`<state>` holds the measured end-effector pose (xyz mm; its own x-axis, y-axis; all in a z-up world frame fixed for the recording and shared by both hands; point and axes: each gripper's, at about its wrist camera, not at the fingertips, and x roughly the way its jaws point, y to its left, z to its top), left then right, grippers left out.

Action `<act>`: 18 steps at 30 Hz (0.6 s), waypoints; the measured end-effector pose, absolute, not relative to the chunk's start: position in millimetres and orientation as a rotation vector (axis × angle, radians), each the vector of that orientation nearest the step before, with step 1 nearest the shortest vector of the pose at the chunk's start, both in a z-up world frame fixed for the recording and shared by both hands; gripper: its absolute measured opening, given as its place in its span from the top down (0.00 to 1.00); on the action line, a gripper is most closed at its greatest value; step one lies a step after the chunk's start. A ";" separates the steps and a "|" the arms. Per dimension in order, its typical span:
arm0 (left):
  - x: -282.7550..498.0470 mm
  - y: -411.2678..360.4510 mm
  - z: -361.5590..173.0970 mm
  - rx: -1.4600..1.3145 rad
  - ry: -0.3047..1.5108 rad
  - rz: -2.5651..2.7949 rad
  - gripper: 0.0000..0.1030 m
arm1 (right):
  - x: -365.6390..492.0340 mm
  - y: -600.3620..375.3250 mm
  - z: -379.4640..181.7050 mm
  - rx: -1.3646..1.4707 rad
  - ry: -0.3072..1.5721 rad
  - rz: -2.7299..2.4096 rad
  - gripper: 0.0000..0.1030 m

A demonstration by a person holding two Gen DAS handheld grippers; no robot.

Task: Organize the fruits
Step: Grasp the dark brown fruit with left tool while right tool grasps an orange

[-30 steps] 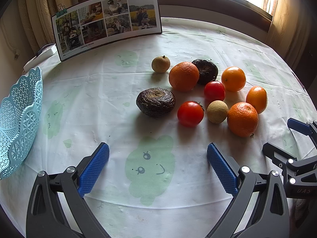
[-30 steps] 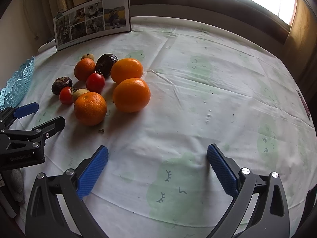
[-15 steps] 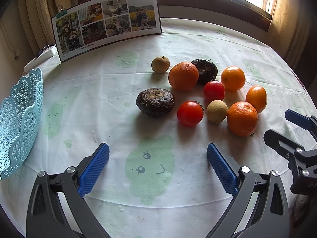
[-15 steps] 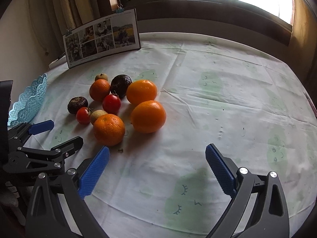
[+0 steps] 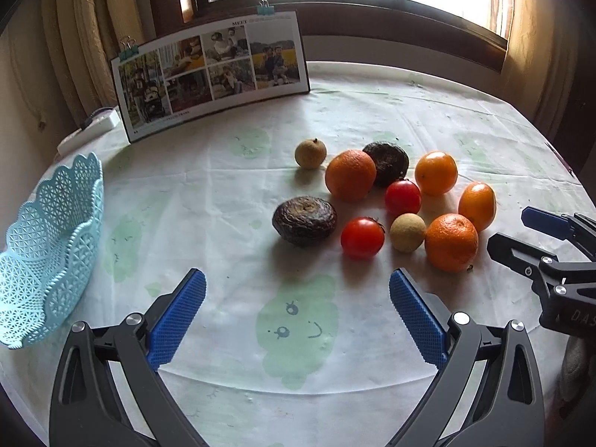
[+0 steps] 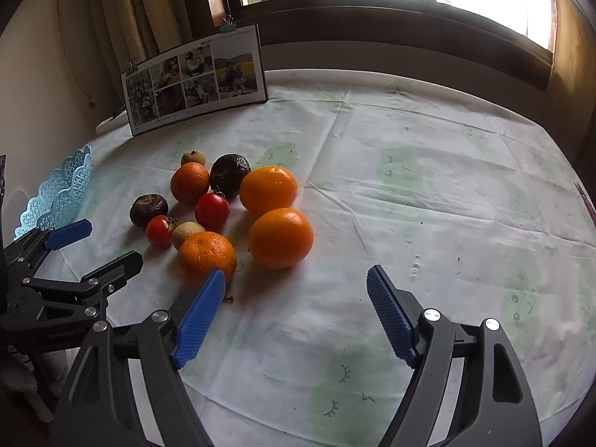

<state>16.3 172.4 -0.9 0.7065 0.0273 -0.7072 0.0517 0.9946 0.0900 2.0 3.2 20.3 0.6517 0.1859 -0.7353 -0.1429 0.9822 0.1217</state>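
Note:
A cluster of fruit lies mid-table: several oranges, among them the nearest orange and a rougher one, two tomatoes, two dark wrinkled fruits and two small tan fruits. A light-blue lattice basket stands at the left edge, holding nothing that I can see. My left gripper is open, short of the fruit. My right gripper is open too, its left fingertip overlapping the rough orange in the right wrist view; the nearest orange sits just beyond the gap.
A photo calendar held by clips stands at the back of the round table with its pale patterned cloth. A window sill and curtains rise behind it. A white power strip lies at the back left.
The right gripper has swung left and moved toward the oranges, which now sit just ahead of its fingers. The left gripper has tilted up slightly. No fruit has moved.

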 end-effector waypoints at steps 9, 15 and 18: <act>16.4 180.1 7.6 0.106 0.754 0.021 0.03 | 13.0 4.3 18.4 0.043 0.850 0.193 0.28; 16.6 189.9 7.4 0.088 0.754 0.038 0.03 | 24.9 8.0 18.1 0.053 0.865 0.213 0.37; 17.1 196.6 6.9 0.075 0.757 0.041 0.03 | 29.5 9.0 16.9 0.053 0.868 0.216 0.38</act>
<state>17.1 196.6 6.9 0.7264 0.0645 -0.6843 -0.0105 0.9965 0.0828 29.5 9.0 16.9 0.6263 0.2094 -0.7509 -0.1667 0.9769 0.1334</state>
